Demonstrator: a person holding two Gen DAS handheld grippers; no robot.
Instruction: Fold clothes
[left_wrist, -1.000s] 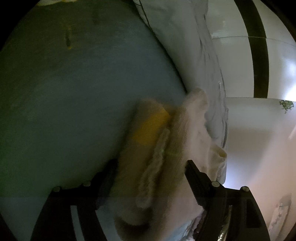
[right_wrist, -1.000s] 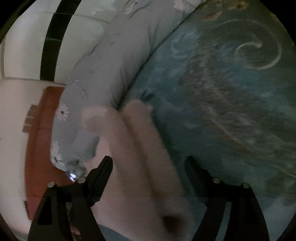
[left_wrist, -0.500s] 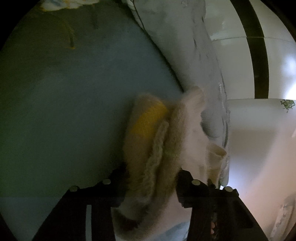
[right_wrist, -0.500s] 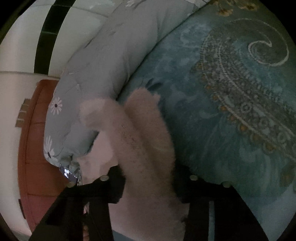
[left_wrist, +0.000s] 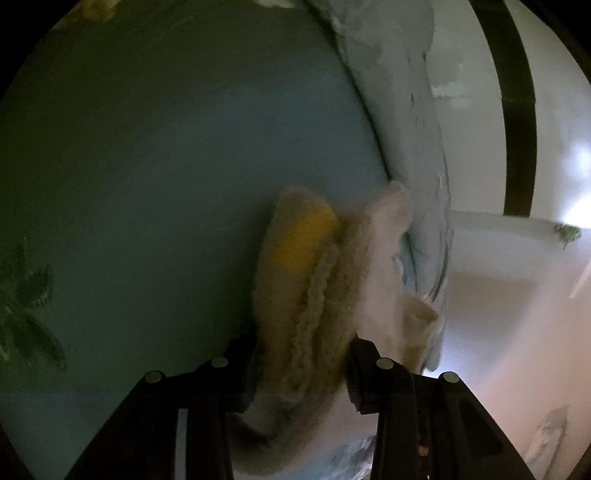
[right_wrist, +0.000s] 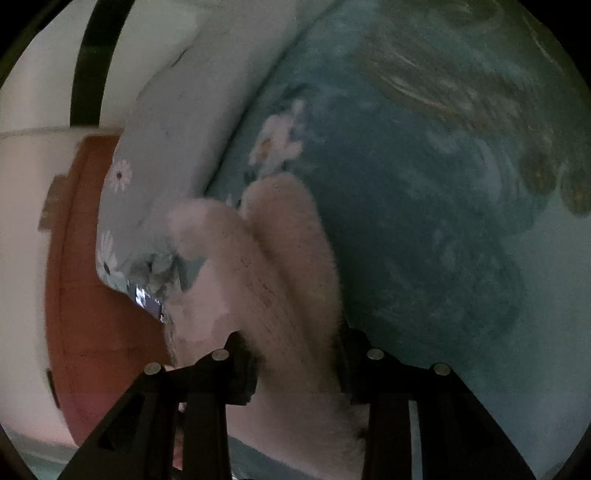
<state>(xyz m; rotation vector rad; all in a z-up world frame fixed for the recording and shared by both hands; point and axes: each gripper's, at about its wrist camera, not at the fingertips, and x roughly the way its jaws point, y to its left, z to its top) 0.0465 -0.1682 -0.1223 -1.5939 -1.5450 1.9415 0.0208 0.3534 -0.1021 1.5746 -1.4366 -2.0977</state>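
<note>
A fluffy cream knit garment (left_wrist: 306, 295) with a yellow patch (left_wrist: 303, 240) is bunched in thick folds over the teal bedspread (left_wrist: 166, 184). My left gripper (left_wrist: 301, 365) is shut on the garment, its black fingers (left_wrist: 364, 373) pressed into the pile from both sides. In the right wrist view the same garment (right_wrist: 280, 266) looks pinkish-cream, and my right gripper (right_wrist: 295, 365) is shut on it too. The garment's lower part is hidden behind both grippers.
A grey-blue floral pillow (right_wrist: 162, 147) lies along the bed edge, also in the left wrist view (left_wrist: 410, 122). A white wall with a black stripe (left_wrist: 517, 110) and a reddish-brown wooden panel (right_wrist: 88, 295) lie beyond. The bedspread (right_wrist: 443, 221) has a paisley pattern.
Both grippers went from open around the garment to shut on it. The views have shifted and the folds have lifted slightly.
</note>
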